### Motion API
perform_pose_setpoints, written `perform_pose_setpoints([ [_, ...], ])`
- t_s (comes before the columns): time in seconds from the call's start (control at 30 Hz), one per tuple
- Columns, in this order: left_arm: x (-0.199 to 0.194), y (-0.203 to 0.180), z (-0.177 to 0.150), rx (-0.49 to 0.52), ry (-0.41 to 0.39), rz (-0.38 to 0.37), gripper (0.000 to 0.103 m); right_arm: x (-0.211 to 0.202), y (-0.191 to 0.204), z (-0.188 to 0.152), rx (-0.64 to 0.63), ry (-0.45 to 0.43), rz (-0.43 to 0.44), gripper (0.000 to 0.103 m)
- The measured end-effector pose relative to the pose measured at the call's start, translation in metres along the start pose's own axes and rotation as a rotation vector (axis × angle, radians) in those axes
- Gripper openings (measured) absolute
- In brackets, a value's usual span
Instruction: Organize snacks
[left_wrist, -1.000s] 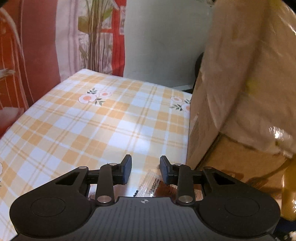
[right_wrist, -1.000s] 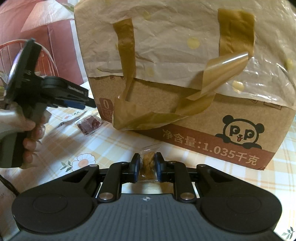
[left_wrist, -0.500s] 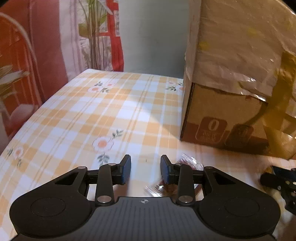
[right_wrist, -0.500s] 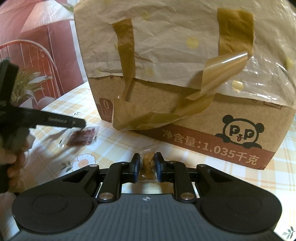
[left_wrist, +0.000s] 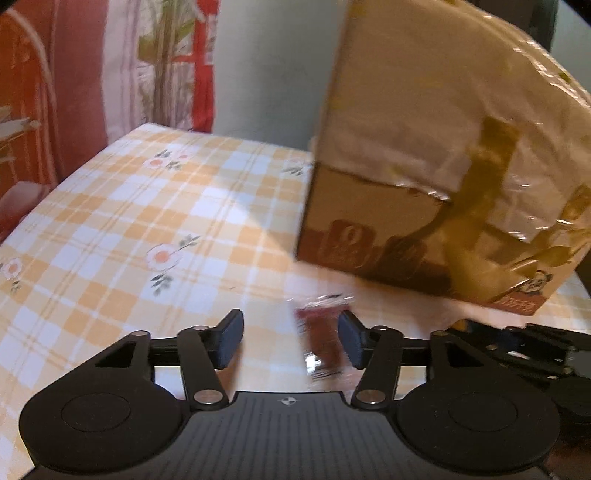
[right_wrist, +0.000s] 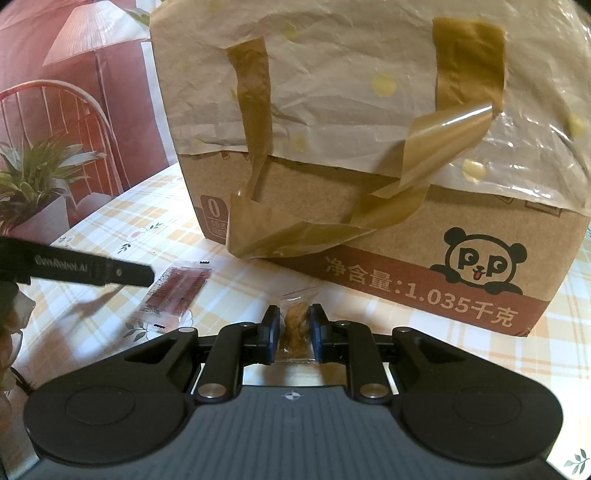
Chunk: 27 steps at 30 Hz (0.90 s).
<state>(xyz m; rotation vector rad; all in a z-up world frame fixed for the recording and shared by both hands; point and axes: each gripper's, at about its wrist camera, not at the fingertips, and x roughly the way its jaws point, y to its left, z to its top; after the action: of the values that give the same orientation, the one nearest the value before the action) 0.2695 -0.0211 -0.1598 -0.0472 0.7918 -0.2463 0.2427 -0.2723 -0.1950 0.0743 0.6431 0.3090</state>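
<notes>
Checked tablecloth (left_wrist: 122, 229) under cardboard box (right_wrist: 388, 229); left gripper (left_wrist: 288, 332) fingers apart, right gripper (right_wrist: 292, 328) pinching snack packet (right_wrist: 293, 323).

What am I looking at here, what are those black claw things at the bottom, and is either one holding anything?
Those black claws are hand-held two-finger grippers, one in each of a person's hands, each with a camera looking forward along its fingers.

The left camera's view shows the left gripper open over a yellow-and-white checked tablecloth with flowers. A clear packet of dark reddish-brown snack strips lies on the cloth between its fingers, close to one of them; the image is blurred, so contact is unclear.

The right camera's view shows the right gripper shut on a small clear packet of golden-brown snack. Behind stands a brown cardboard box with a panda logo, draped in crinkled paper and loose brown tape. The reddish packet appears there too.
</notes>
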Motion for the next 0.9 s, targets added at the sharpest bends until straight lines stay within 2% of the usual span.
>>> perform_pose_setpoints([
  [0.13, 0.011, -0.018, 0.0, 0.051, 0.015, -0.01, 0.06, 0.0, 0.0, 0.0, 0.003, -0.001, -0.001, 0.019],
  [0.27, 0.022, -0.032, -0.007, 0.112, 0.035, 0.012, 0.06, -0.001, 0.0, 0.0, 0.006, -0.002, 0.0, 0.019],
  [0.4, 0.022, -0.037, -0.017, 0.151, 0.013, 0.04, 0.06, -0.002, -0.001, 0.0, 0.012, -0.003, 0.001, 0.019],
  [0.47, 0.02, -0.036, -0.02, 0.156, 0.001, 0.043, 0.048, -0.002, -0.001, 0.001, 0.012, -0.004, 0.001, 0.019],
  [0.57, 0.011, -0.028, -0.023, 0.117, -0.007, 0.011, 0.043, -0.002, -0.001, 0.0, 0.012, -0.004, 0.001, 0.019],
  [0.9, -0.012, -0.014, -0.024, 0.045, -0.029, 0.01, 0.043, -0.006, -0.002, 0.0, 0.016, -0.018, 0.017, 0.019],
])
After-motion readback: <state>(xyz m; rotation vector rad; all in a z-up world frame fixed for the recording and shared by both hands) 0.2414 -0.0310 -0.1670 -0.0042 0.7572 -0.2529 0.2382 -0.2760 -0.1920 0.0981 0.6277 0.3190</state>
